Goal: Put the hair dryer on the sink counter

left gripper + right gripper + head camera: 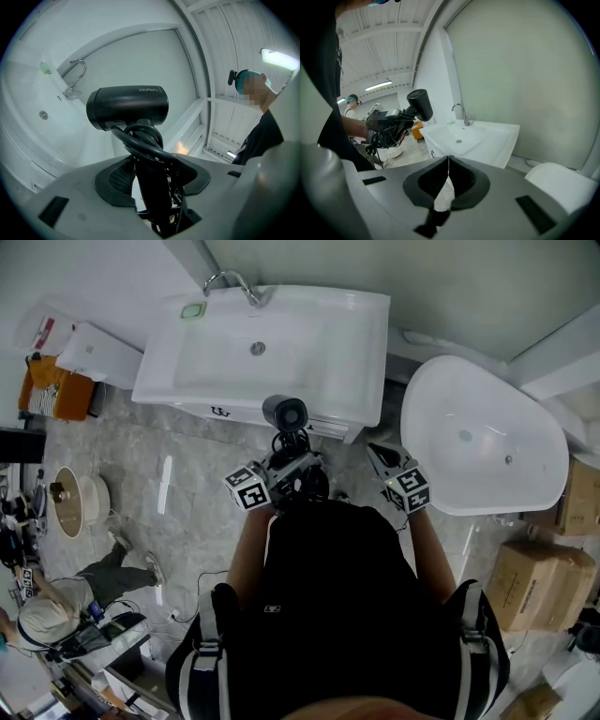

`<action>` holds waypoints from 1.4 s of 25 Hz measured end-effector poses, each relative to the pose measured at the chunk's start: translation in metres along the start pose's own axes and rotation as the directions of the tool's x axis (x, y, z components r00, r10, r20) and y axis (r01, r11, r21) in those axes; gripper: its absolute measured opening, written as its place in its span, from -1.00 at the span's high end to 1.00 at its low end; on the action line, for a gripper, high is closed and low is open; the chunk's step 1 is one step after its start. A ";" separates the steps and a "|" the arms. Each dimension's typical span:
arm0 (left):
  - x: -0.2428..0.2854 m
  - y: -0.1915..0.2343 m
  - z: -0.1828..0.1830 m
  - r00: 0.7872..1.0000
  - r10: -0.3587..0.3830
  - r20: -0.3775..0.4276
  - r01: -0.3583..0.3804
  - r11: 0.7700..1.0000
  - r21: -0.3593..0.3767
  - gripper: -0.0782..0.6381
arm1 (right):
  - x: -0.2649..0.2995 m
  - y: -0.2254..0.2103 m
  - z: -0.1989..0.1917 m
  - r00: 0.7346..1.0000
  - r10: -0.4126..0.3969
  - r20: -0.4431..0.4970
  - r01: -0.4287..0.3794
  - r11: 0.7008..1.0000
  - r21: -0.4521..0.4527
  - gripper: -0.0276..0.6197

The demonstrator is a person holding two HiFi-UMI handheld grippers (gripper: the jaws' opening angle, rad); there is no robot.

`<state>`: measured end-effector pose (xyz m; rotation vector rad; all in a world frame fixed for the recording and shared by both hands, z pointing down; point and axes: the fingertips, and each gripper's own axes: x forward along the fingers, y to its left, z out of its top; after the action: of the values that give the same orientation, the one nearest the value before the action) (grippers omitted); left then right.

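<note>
Head view: the left gripper holds the hair dryer in the air just in front of the near edge of the sink counter. The dryer is not resting on the counter.

Left gripper view: the left gripper has its jaws grasping the dryer's black handle, with the cord coiled round it. The dryer's barrel lies crosswise above the jaws. The head view does not show this grip in detail.

Right gripper view: the right gripper has its jaws clenched, pad against pad. This view shows the dryer from the side, left of the sink and above counter level. In the head view the right gripper is right of the dryer, clear of it.

Containers: the sink basin shows a drain. A faucet and a small green item sit on the far rim. A white tub stands to the right, with cardboard boxes near it. Only the head view shows a person crouched at near left.
</note>
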<state>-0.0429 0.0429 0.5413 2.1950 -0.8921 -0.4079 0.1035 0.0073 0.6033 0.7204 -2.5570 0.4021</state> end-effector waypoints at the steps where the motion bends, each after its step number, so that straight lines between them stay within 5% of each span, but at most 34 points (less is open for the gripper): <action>1: 0.003 0.003 0.003 1.000 -0.003 -0.004 0.003 1.000 0.001 0.16 | 0.003 -0.002 0.002 1.000 -0.004 -0.001 0.004 1.000 0.002 0.73; 35: 0.089 0.119 0.084 0.969 -0.162 -0.188 0.150 0.986 -0.077 0.16 | 0.091 -0.078 0.053 0.982 -0.188 -0.036 0.190 0.976 0.105 0.73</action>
<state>-0.0800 -0.1218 0.5678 2.2103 -0.5964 -0.2855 0.0586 -0.1153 0.6148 0.9822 -2.4302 0.4849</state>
